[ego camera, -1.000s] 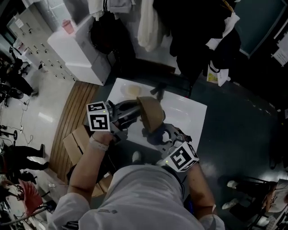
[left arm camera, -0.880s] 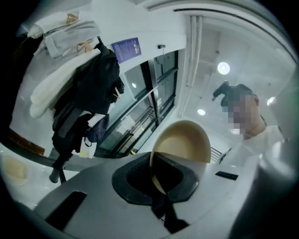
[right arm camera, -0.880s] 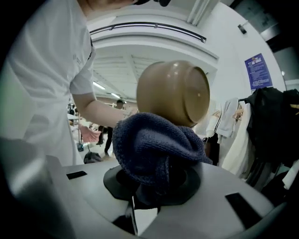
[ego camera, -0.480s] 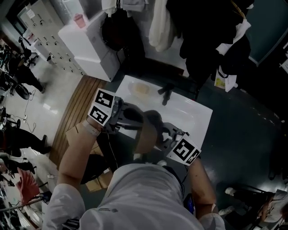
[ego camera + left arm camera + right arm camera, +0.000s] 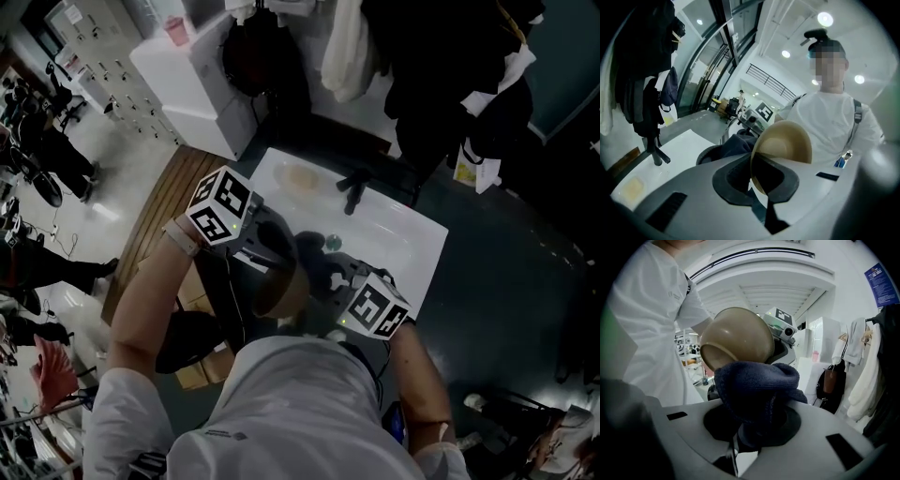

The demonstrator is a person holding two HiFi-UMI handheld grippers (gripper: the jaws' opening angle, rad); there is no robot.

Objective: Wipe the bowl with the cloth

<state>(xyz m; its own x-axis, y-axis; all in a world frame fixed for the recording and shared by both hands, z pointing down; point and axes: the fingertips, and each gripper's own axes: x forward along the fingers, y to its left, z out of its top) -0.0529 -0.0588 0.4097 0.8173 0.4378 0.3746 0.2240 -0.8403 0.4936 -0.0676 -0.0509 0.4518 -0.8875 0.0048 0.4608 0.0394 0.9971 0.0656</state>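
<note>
A tan bowl (image 5: 279, 292) is held in the air at the white table's (image 5: 412, 242) near edge, close to the person's chest. My left gripper (image 5: 272, 258) is shut on the bowl's rim (image 5: 757, 176), and the bowl (image 5: 786, 139) is tipped with its hollow towards the person. My right gripper (image 5: 328, 277) is shut on a bunched dark blue cloth (image 5: 754, 390). The cloth presses against the outside of the bowl (image 5: 738, 336) near its foot. In the left gripper view the cloth (image 5: 737, 144) sits just left of the bowl.
On the table's far part lie a yellowish pad (image 5: 298, 178) and a small black stand (image 5: 354, 192). A white cabinet (image 5: 187, 75) and hanging clothes (image 5: 352, 47) stand beyond it. Cardboard boxes (image 5: 199, 281) sit on the floor at the left.
The bowl has dropped from over the table's middle towards the person's body and tipped over. Both grippers came closer together, with the cloth staying at the bowl.
</note>
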